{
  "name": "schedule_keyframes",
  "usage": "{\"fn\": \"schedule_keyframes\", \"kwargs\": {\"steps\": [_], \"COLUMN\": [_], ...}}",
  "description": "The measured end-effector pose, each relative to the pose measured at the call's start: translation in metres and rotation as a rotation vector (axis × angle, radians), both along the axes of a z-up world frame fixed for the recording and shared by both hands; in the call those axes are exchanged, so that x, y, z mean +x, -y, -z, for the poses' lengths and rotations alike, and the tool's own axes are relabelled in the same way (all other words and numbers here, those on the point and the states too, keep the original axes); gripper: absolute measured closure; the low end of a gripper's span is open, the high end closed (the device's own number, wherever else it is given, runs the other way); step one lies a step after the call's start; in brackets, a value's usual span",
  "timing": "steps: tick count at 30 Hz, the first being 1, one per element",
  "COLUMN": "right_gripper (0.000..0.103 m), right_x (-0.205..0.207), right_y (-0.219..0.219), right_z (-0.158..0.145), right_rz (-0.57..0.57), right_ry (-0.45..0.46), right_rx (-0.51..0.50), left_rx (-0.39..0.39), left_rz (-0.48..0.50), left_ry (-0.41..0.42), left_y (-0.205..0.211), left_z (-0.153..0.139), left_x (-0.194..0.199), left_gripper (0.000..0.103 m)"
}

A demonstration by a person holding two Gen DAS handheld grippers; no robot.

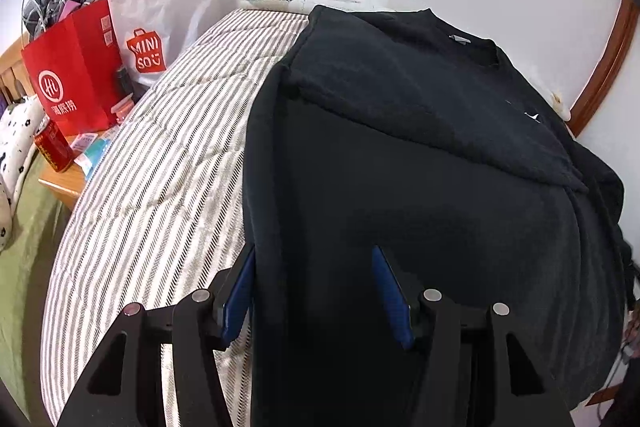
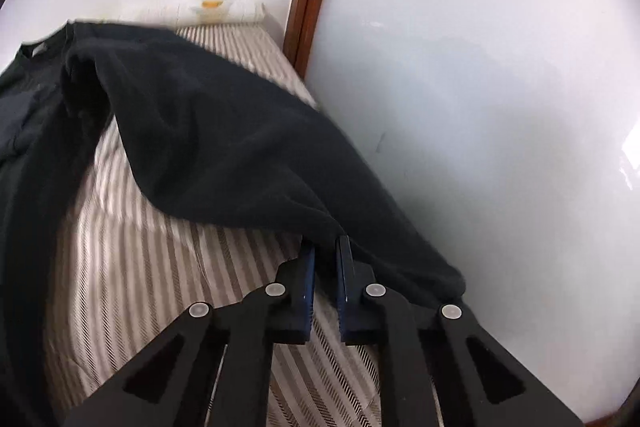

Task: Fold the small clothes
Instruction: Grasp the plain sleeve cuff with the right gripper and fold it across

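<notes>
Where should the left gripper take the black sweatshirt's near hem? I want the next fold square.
Grip the black sweatshirt at its left hem corner, coming from the near edge of the striped bed; the left gripper already stands open over that flat edge.

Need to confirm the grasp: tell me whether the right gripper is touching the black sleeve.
Touching. The right wrist view shows the right gripper pinching the black sleeve, fabric running between its blue pads.

Red paper bag (image 1: 76, 75) and white Miniso bag (image 1: 160, 15) beside striped mattress (image 1: 160, 155), red tin (image 1: 54, 147) nearby.
</notes>
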State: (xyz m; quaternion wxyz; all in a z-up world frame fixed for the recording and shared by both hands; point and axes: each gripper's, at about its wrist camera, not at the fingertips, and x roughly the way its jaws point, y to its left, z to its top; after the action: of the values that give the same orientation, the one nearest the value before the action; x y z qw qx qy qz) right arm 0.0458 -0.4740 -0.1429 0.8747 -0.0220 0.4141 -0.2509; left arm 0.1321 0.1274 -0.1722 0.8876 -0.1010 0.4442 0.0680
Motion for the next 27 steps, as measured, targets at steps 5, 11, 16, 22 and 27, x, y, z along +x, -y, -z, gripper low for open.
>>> {"fn": "schedule_keyframes", "kwargs": {"steps": [5,11,16,22,27], "right_gripper": [0.096,0.096,0.096,0.096,0.095], "right_x": [0.013,0.058,0.1,0.107,0.12], "right_y": [-0.021,-0.086,-0.156,-0.248,-0.312], "right_z": [-0.051,-0.108,-0.134,-0.137,-0.1], "right_rz": [-0.038,-0.192,-0.343,-0.544,-0.686], "right_ry": [0.127,0.25,0.325,0.333,0.27], "right_rx": [-0.028,-0.027,-0.005,0.033,0.042], "left_rx": [0.014,0.011,0.011,-0.003,0.01], "left_rz": [0.014,0.012,0.024,0.039,0.043], "left_ry": [0.006,0.034,0.053,0.058,0.053], "left_y": [-0.002,-0.006,-0.003,-0.002,0.0], "left_z": [0.006,0.011,0.013,0.013,0.014], "left_x": [0.002,0.001,-0.001,-0.001,0.0], "left_gripper": [0.046,0.041,0.035,0.03,0.029]}}
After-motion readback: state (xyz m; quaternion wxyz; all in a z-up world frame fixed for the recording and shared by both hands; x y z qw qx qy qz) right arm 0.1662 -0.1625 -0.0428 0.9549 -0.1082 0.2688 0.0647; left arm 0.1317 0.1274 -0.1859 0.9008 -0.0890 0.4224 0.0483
